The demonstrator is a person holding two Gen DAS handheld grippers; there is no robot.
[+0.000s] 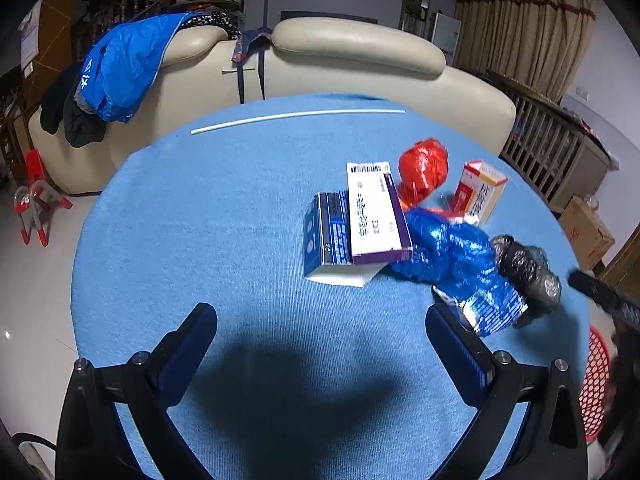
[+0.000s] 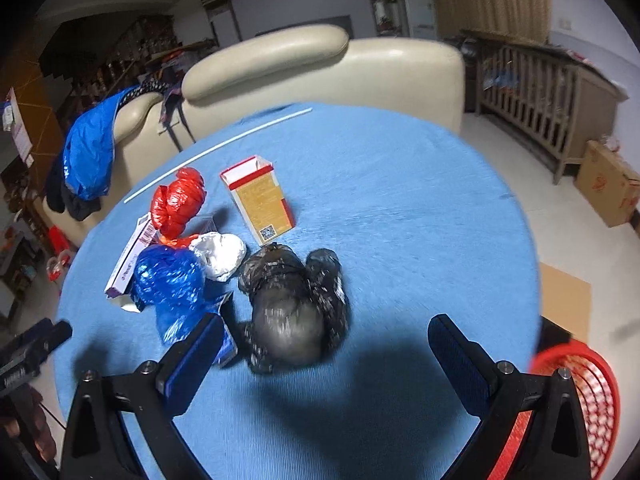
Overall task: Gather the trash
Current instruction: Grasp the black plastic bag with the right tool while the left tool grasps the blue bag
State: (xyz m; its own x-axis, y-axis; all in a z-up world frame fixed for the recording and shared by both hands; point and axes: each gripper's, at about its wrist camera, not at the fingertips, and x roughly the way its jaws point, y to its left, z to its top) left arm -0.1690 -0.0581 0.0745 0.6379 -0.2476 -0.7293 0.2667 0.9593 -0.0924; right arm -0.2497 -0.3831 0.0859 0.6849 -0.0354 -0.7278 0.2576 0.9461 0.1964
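Trash lies in a cluster on the round blue table (image 1: 240,220): a white-and-purple box (image 1: 376,212) leaning on a blue box (image 1: 326,236), a crumpled red bag (image 1: 424,168), a red-and-yellow carton (image 1: 480,188), a blue bag (image 1: 452,256) and a black bag (image 1: 528,276). My left gripper (image 1: 320,332) is open above bare cloth, short of the boxes. My right gripper (image 2: 326,340) is open, the black bag (image 2: 294,304) lying just ahead of its fingers, nearer the left one. Beside the black bag lie the blue bag (image 2: 172,284), a white crumpled bag (image 2: 220,254), the red bag (image 2: 178,202) and the carton (image 2: 260,200).
A white straw (image 1: 296,118) lies near the table's far edge. A cream sofa (image 1: 352,60) with a blue jacket (image 1: 120,68) stands behind. A red mesh basket (image 2: 580,400) sits low at the right beside the table. Cardboard boxes (image 2: 612,184) and a wooden crib (image 2: 540,92) are at far right.
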